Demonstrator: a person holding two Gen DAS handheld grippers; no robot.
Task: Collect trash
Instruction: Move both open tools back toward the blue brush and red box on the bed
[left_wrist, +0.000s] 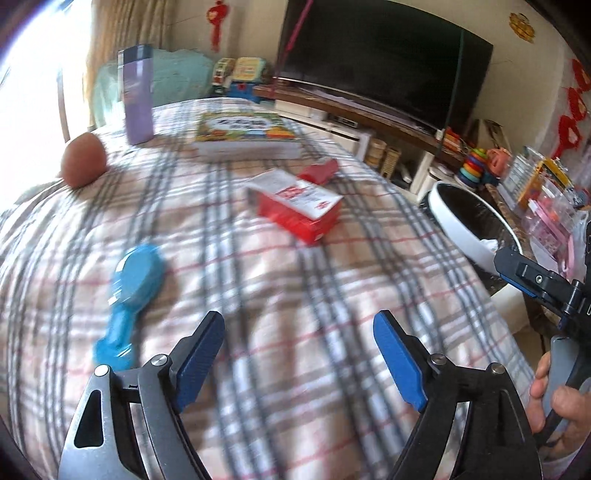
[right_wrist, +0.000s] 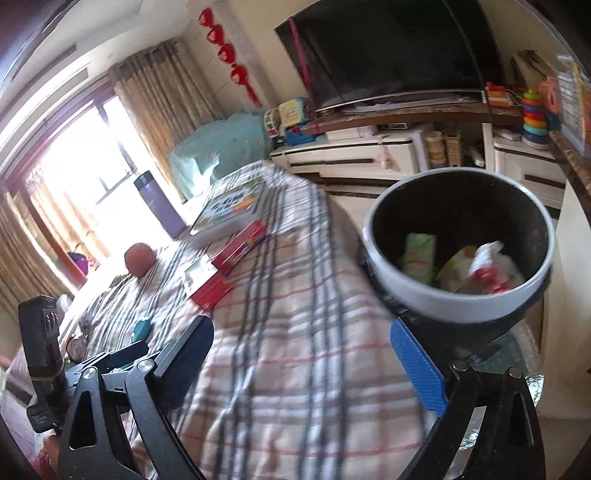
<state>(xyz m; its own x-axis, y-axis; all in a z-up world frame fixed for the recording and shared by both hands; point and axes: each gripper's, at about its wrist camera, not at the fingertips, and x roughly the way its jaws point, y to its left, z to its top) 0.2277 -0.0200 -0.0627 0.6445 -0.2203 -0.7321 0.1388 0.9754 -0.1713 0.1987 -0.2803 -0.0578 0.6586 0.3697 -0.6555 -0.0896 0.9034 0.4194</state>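
Observation:
My left gripper hangs open over the plaid tablecloth with nothing between its fingers. Ahead of it lie a red and white box and a small red scrap. At the table's right edge stands the white-rimmed bin. In the right wrist view, my right gripper is open and empty, just left of the bin. Inside the bin lie a green carton, a second carton and a crumpled red and white wrapper. Two red boxes lie on the cloth.
A blue hairbrush, a brown round fruit, a purple bottle and a picture book sit on the table. A TV and toy-laden shelves stand behind. A hand holds the right gripper's handle.

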